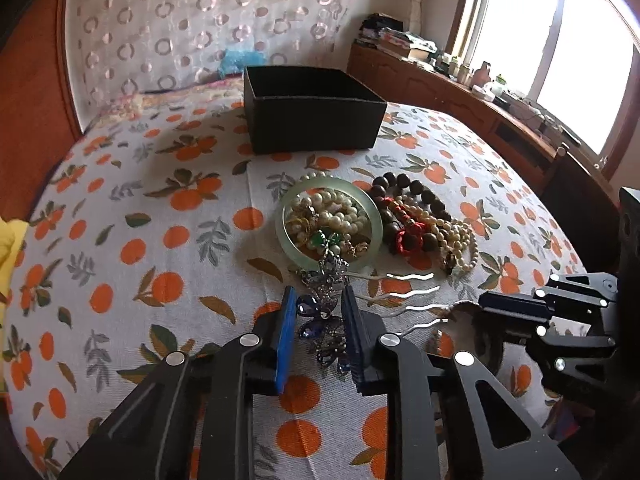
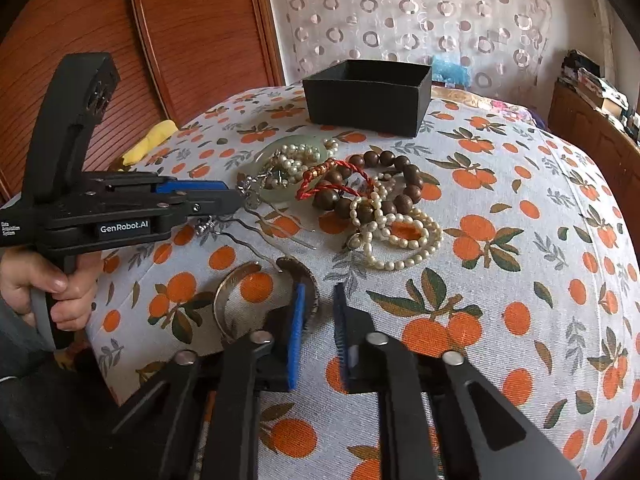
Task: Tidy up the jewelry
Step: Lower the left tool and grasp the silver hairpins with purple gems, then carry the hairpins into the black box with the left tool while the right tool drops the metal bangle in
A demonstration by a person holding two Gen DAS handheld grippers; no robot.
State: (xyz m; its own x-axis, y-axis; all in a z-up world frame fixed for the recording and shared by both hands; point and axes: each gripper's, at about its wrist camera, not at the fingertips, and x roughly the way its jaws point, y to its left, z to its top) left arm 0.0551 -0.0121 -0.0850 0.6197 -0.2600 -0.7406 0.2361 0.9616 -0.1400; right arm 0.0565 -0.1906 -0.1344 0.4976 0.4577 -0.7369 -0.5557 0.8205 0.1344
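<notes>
A surface covered by a white cloth printed with oranges and leaves (image 1: 160, 208) carries a black open rectangular box (image 1: 310, 110). Nearer than the box are laid a pale green jade bangle (image 1: 288, 240) and dark brown wooden beads (image 1: 400, 188); a silver cuff bangle (image 2: 230, 292) lies nearest.

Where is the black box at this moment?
In both wrist views the black box stands at the far end of the orange-print cloth, behind the pale green bangle and the jewelry pile, apart from them.
</notes>
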